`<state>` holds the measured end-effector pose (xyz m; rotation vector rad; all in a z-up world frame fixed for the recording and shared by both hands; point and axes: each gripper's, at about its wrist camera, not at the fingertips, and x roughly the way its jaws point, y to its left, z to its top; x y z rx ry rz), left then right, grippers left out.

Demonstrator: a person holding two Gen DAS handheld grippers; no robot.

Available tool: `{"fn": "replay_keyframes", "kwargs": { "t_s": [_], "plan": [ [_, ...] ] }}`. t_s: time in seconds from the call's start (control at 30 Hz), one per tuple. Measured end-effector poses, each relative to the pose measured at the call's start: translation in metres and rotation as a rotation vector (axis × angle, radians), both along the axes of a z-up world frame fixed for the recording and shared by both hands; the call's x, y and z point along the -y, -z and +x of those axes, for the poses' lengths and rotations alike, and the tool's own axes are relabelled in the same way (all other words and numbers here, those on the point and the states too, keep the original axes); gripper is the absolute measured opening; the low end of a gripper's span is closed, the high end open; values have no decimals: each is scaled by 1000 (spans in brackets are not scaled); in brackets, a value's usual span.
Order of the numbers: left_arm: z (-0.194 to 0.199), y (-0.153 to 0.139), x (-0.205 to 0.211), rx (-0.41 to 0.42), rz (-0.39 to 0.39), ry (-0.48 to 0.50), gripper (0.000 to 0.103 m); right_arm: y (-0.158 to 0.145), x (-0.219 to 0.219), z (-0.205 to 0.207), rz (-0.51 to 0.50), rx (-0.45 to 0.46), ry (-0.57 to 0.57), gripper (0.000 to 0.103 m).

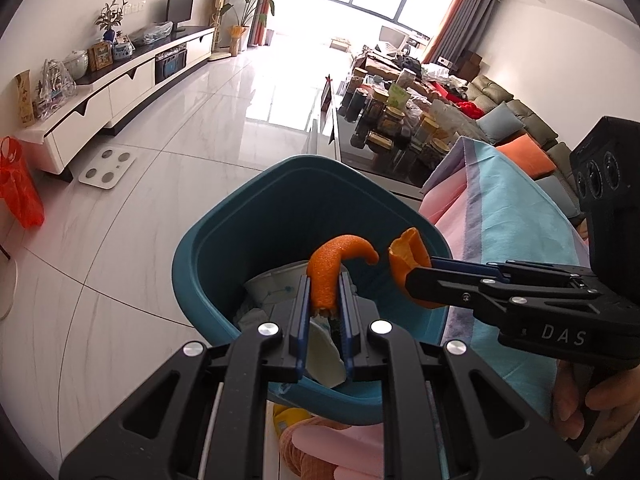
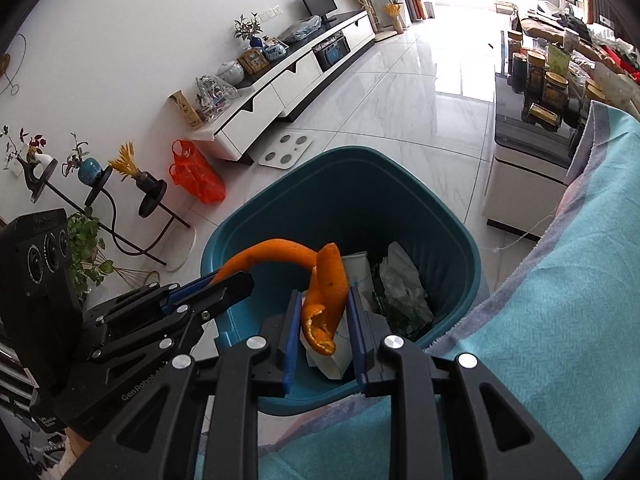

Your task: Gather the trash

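Observation:
A teal waste bin [image 1: 192, 256] [image 2: 460, 232] stands on the floor beside a cloth-covered surface, holding a paper cup [image 2: 356, 268], crumpled tissue [image 2: 404, 276] and dark wrappers. My left gripper [image 1: 325, 280] [image 2: 230, 278] is shut on a long curled strip of orange peel [image 1: 332, 264] [image 2: 272, 254] over the bin's opening. My right gripper [image 2: 325, 295] [image 1: 420, 270] is shut on a second, folded piece of orange peel [image 2: 326, 300] [image 1: 408, 256], also above the bin. The two peels hang close together, nearly touching.
A teal and pink striped cloth [image 1: 520, 208] [image 2: 560, 280] lies right of the bin. A low table crowded with jars [image 1: 392, 120] stands beyond. On the tiled floor are a white scale [image 1: 107, 168] and a red plastic bag [image 2: 196, 176]. A plant stand [image 2: 100, 200] is on the left.

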<state>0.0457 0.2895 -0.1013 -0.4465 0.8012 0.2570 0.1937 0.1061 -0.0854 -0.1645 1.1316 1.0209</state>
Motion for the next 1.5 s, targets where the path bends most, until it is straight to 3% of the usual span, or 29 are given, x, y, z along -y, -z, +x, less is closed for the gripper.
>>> {"fn": "replay_keyframes", "kwargs": {
  "t_s": [0.47, 0.7, 0.8, 0.9, 0.97, 1.07, 1.2, 1.43, 1.5],
  "plan": [
    [8, 12, -3, -29, -3, -1, 16, 4, -6, 2, -39, 2, 12, 23],
    [9, 15, -8, -34, -17, -17, 40, 3, -2, 2, -21, 3, 23, 26],
    [3, 13, -9, -19, -14, -26, 57, -2, 7, 0, 6, 16, 38, 28],
    [-7, 4, -4, 9, 20, -30, 70, -13, 21, -7, 45, 51, 42, 41],
    [-18, -5, 2, 38, 59, -31, 84, -20, 33, -13, 69, 87, 47, 56],
    [-33, -22, 16, 88, 113, -29, 97, -32, 58, -23, 109, 131, 55, 59],
    [-49, -43, 41, 155, 176, 0, 98, -45, 102, -37, 134, 217, 111, 65],
    [-56, -73, 112, 267, 212, 83, 98, -73, 193, -72, 177, 436, 286, 91],
    [-54, -78, 135, 286, 235, 111, 98, -75, 216, -83, 175, 490, 336, 93]
  ]
}}
